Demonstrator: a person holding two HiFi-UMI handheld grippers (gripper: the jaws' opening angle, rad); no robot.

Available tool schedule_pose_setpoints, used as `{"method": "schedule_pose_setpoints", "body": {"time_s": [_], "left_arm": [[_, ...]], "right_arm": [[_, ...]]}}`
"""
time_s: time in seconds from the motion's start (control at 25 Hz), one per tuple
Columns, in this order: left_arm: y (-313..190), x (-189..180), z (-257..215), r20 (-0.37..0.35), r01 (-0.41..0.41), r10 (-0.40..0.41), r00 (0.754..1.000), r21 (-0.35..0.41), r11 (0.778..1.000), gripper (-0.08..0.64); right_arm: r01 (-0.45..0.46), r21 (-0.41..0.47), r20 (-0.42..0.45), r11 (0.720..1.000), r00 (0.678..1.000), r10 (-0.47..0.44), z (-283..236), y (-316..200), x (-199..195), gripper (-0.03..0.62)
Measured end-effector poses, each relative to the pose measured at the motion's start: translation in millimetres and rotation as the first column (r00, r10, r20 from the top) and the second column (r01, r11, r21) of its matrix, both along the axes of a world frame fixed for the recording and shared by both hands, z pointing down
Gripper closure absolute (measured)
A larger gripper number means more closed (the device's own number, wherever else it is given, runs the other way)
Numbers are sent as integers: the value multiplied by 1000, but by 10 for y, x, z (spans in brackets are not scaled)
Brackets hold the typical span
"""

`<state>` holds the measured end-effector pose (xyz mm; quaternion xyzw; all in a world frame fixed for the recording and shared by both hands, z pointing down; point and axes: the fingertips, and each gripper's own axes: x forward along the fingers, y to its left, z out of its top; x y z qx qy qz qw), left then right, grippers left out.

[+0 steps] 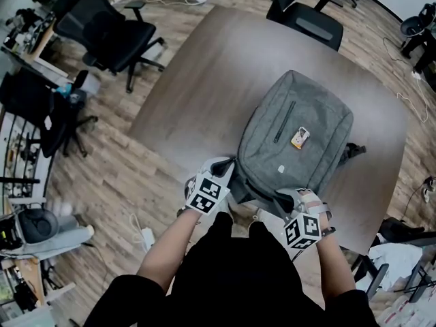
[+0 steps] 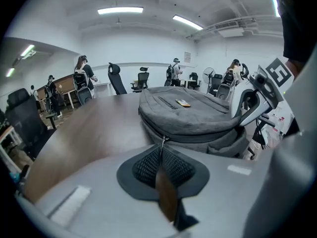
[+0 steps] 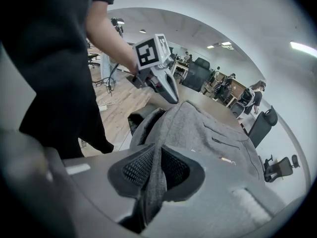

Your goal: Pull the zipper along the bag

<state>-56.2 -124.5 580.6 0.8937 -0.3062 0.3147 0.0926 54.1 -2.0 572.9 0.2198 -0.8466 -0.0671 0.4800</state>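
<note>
A grey backpack [image 1: 293,128] lies flat on the brown table [image 1: 197,87], with a small orange tag [image 1: 300,137] on its top. At the bag's near left corner my left gripper [image 1: 225,170] is shut on the brown zipper pull [image 2: 165,192]. The metal slider [image 2: 163,141] sits just past the pads, on the zipper line of the backpack [image 2: 193,113]. My right gripper [image 1: 290,200] is at the near right corner, shut on a fold of the grey bag fabric [image 3: 154,182]. The right gripper view shows the left gripper [image 3: 172,98] at the bag's open edge.
Black office chairs [image 1: 109,26] [image 1: 306,16] stand around the table. The table's near edge [image 1: 157,138] is close to my body. Cables [image 1: 402,80] lie on the wooden floor. People stand at desks [image 2: 81,78] far across the room.
</note>
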Motion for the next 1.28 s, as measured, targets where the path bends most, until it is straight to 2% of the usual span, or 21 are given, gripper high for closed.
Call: {"method": "schedule_pose_setpoints", "body": {"time_s": [0.16,0.28,0.36,0.44,0.52,0.6,0.72,0.8,0.84,1.0,1.04,1.08,1.28], "left_arm": [[-40,98,19,32,-55,55,998,7,998,521],[17,252,6,31,-95,95,995,14,995,525],[50,330,-27,29,-103,102,994,24,994,532],[63,386,-59,31,-115,114,993,30,993,534],[65,413,-58,38,-134,132,990,30,991,534],[59,420,-63,44,-149,147,988,33,988,534],[57,422,-65,43,-156,154,987,42,987,534],[56,417,-69,36,-155,154,987,42,987,532],[54,413,-70,30,-154,153,988,42,987,532],[61,416,-89,9,-163,163,987,39,986,532],[68,413,-95,9,-169,169,986,38,985,534],[73,406,-99,10,-175,174,985,38,984,534],[52,378,-59,19,-201,200,980,51,978,532]], "right_arm": [[78,-1,15,997,997,-78,5,196,280,546],[97,6,20,995,995,-97,7,260,472,545],[71,12,36,997,997,-71,-15,248,505,534],[-10,3,98,1000,995,9,-87,203,488,517],[-128,-19,230,992,965,129,-271,95,402,444],[-230,-46,359,972,904,231,-473,-64,210,409],[-335,-89,434,938,835,339,-593,-348,-176,374],[-389,-116,417,914,816,400,-572,-547,-380,357],[-408,-126,388,904,819,423,-527,-630,-456,355],[-462,-98,180,881,863,472,-232,-818,-541,360],[-471,-89,140,878,867,479,-182,-832,-534,410],[-477,-91,114,874,867,485,-148,-833,-535,421],[-494,-109,93,863,859,504,-73,-784,-550,491]]}}
